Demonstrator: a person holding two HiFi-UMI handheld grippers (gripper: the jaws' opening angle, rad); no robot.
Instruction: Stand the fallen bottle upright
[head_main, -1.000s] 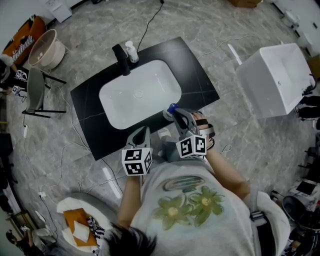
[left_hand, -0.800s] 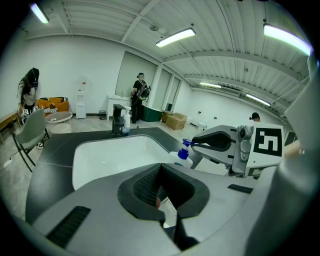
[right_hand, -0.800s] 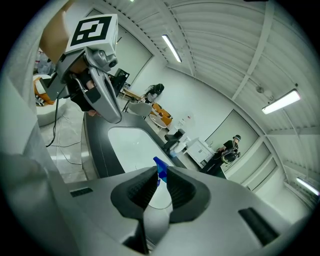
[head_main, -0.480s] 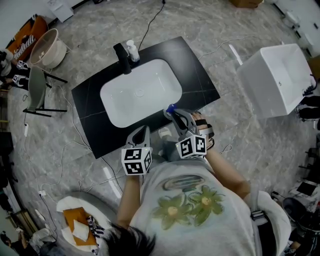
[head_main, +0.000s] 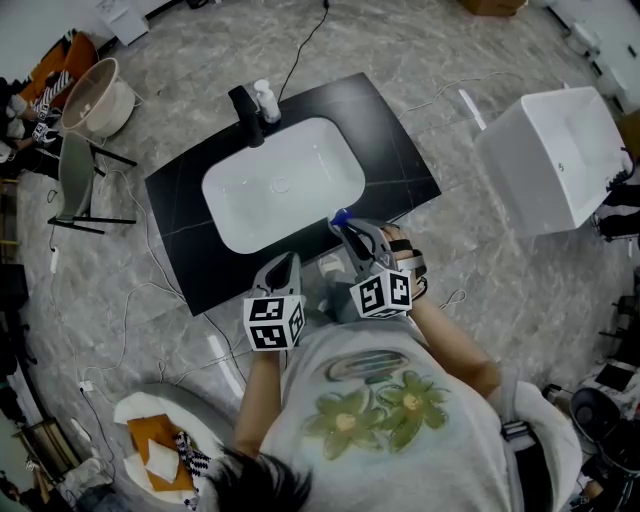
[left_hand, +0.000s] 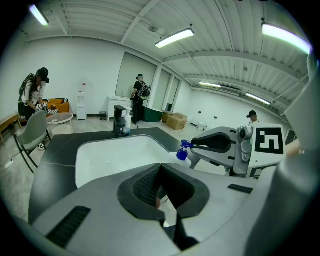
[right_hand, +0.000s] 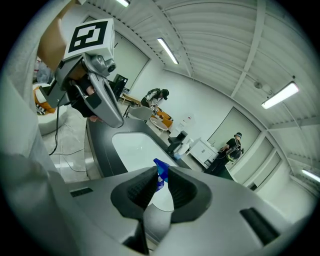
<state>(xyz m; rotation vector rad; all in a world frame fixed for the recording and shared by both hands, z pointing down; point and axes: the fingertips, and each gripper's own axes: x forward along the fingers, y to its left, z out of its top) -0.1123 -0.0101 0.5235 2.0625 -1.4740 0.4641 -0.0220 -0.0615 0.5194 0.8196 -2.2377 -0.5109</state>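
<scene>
Right gripper (right_hand: 161, 176): jaws clamped on the white plastic spray bottle with blue trigger head (right_hand: 160, 206), pinching it at the neck just under the blue head. The head points up and the white body hangs below the jaws, so the bottle reads as roughly upright, not lying flat.

Left gripper (left_hand: 160, 169): jaws pressed together, nothing held. It hovers near the front edge of the glossy black counter (head_main: 390, 130), doing no work.

Bottle location: at about 5 o'clock of the white rounded-rectangle sink basin (head_main: 290, 170), over the counter's front strip. The black faucet (head_main: 243, 118) and small white pump bottle (head_main: 263, 100) sit at 11 o'clock of the basin, well apart from it.

Progress, as a judgement: grasp done and tipping-up mostly done. Left to do: seat the base flat on the counter, open the jaws, back off. Can't tell whether the base touches the counter, since the gripper covers it in the head view. Risk: a neck grip leaves the body free to swing on release.
</scene>
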